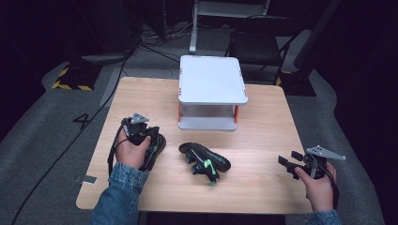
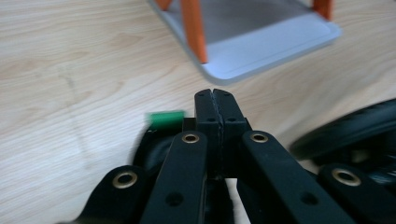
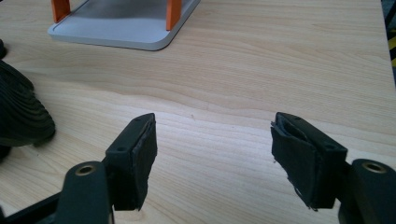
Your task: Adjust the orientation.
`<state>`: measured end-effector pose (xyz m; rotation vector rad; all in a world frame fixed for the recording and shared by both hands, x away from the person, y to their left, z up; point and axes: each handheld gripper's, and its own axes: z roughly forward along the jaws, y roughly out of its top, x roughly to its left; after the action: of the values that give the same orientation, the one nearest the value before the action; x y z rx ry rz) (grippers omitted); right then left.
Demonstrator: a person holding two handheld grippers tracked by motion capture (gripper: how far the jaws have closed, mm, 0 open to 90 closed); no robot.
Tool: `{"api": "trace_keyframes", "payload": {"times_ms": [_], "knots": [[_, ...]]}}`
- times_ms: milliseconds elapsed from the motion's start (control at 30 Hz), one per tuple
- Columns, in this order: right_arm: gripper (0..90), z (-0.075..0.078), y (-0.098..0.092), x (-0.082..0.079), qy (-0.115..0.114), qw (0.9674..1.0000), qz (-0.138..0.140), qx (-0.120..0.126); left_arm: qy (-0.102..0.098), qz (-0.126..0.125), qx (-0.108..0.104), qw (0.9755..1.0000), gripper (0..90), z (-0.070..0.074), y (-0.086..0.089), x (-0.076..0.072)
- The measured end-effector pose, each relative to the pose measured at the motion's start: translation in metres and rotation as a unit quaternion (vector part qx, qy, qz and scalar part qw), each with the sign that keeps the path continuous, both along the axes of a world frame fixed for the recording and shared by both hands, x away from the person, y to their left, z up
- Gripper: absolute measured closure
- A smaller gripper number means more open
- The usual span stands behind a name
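Two black shoes with green trim lie on the wooden table [image 1: 263,122]. My left gripper [image 1: 146,138] rests on the left shoe [image 1: 158,146], and a hand covers much of that shoe. In the left gripper view the jaws of the left gripper [image 2: 215,100] stand pressed together, with nothing visible between the tips. That shoe's dark opening [image 2: 154,154] and a green tab [image 2: 166,119] lie just beneath them. The second shoe [image 1: 205,161] lies mid-table on its side. My right gripper [image 1: 290,158] hovers open near the right edge, nothing between its pads [image 3: 135,158].
A white two-level shelf [image 1: 212,77] with orange posts stands at the back middle of the table; its lower board [image 2: 271,46] is close ahead of the left gripper. The ribbed sole of a shoe [image 3: 18,112] lies left of the right gripper. Cables and stands crowd the dark floor behind.
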<state>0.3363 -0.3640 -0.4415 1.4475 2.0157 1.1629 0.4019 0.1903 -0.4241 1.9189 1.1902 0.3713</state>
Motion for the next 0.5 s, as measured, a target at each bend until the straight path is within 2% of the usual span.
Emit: {"api": "trace_keyframes", "payload": {"times_ms": [67,133,167,200,233,267,300,400,433,467,500], "knots": [[31.5,-0.001,0.004,0.003,0.002,1.0,0.007,0.0,-0.003,0.0,-0.005,1.0,90.0,0.002,-0.001,-0.003],[31.5,-0.001,0.005,0.005,0.002,0.9999,0.011,0.0,-0.018,0.002,0.003,0.9998,90.0,0.007,0.002,-0.009],[31.5,-0.002,0.01,0.009,0.003,0.9998,0.017,0.0,-0.035,0.021,0.016,0.999,89.9,0.008,0.009,-0.014],[31.5,-0.002,0.01,0.009,0.003,0.9998,0.017,0.0,-0.035,0.021,0.016,0.999,83.7,0.008,0.009,-0.014],[31.5,-0.002,0.015,0.014,0.003,0.9997,0.025,0.0,-0.042,0.031,0.019,0.9985,71.0,0.005,0.013,-0.015],[31.5,-0.002,0.015,0.014,0.003,0.9997,0.025,0.0,-0.043,0.04,0.016,0.9981,71.0,0.002,0.017,-0.015],[31.5,-0.001,0.021,0.018,0.002,0.9995,0.032,0.0,-0.036,0.054,0.011,0.9979,48.3,-0.003,0.021,-0.015],[31.5,-0.002,0.025,0.019,0.005,0.9992,0.041,-0.002,-0.036,0.052,0.009,0.9979,40.1,-0.004,0.02,-0.014],[31.5,-0.003,0.027,0.018,0.006,0.9988,0.047,-0.007,-0.033,0.05,0.018,0.9981,34.4,-0.006,0.016,-0.009],[31.5,-0.003,0.027,0.018,0.006,0.9988,0.047,-0.007,-0.033,0.05,0.018,0.9981,34.6,-0.006,0.016,-0.009],[31.5,-0.005,0.026,0.016,0.008,0.9989,0.045,-0.008,-0.03,0.049,0.026,0.998,34.5,-0.008,0.014,-0.006]]}}
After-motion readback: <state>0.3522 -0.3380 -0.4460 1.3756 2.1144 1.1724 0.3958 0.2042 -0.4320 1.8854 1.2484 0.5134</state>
